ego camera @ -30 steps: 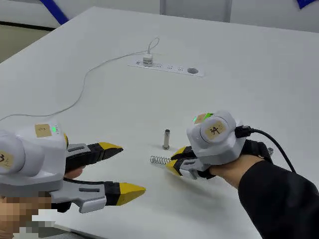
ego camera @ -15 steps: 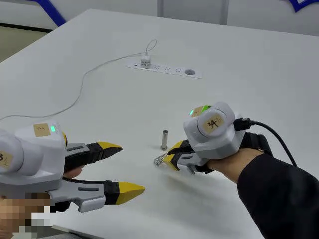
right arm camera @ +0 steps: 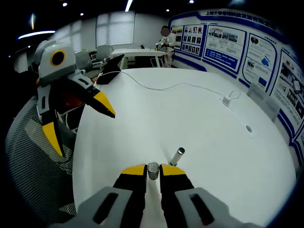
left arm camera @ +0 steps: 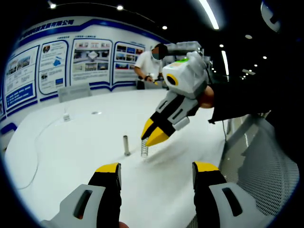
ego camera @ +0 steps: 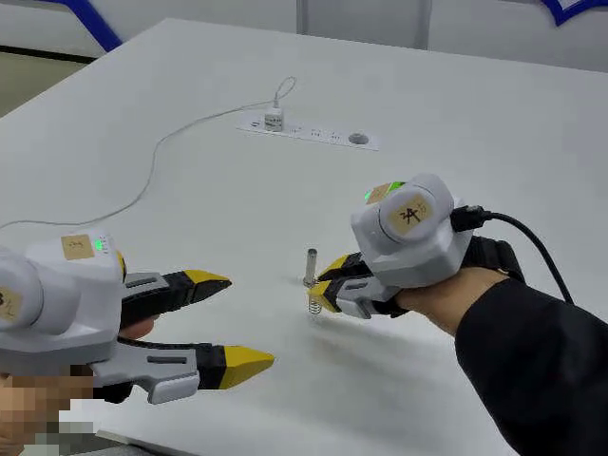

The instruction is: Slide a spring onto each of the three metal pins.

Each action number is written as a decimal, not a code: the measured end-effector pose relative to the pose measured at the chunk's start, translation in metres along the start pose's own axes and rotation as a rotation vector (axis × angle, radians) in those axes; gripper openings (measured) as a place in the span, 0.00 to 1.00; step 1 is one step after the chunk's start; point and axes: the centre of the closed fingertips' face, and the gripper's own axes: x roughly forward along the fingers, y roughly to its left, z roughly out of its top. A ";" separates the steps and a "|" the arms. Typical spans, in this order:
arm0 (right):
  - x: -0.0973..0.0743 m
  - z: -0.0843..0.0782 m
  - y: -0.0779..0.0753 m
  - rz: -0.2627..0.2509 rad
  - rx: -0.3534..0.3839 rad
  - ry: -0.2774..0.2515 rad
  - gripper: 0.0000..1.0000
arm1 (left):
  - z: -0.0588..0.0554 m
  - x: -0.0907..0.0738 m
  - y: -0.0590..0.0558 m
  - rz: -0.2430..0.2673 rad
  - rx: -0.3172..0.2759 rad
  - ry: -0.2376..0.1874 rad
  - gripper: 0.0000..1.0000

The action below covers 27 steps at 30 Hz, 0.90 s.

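— While the right gripper [ego camera: 321,285] hovers low over the white table [ego camera: 456,171], what is in it?

— Its yellow-tipped jaws are pinched on a small coil spring [ego camera: 313,306], gripping it by the upper end. The spring hangs upright from the tips with its lower end down at the tabletop. Whether it touches, I cannot tell.

— And the pin?

— One short metal pin [ego camera: 311,266] stands upright on the table, just beside the spring, on its far side. The spring is next to the pin, not over it. In the right gripper view the coil sits between the two tips, with the pin just right of it.

— The left gripper?

— The left gripper [ego camera: 245,320] is at the near left, well apart from the pin. Its jaws are spread wide with nothing between them, pointing right toward the other tool.

— Anything else on the table?

— A white power strip [ego camera: 309,131] lies at the far side with a small plug [ego camera: 274,118] in its left end. A thin cable [ego camera: 157,157] trails away to the left.
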 end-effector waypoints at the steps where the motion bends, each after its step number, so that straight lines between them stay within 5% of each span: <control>1: -0.002 0.003 -0.001 -0.002 0.001 -0.005 0.12 | 0.000 0.000 0.000 0.000 0.001 0.000 0.62; 16: -0.028 0.044 -0.021 -0.049 0.006 -0.075 0.12 | 0.004 0.000 -0.001 -0.005 0.009 -0.015 0.62; 27: -0.016 0.052 -0.041 -0.059 0.041 -0.084 0.12 | 0.004 -0.001 0.001 0.001 0.007 -0.020 0.62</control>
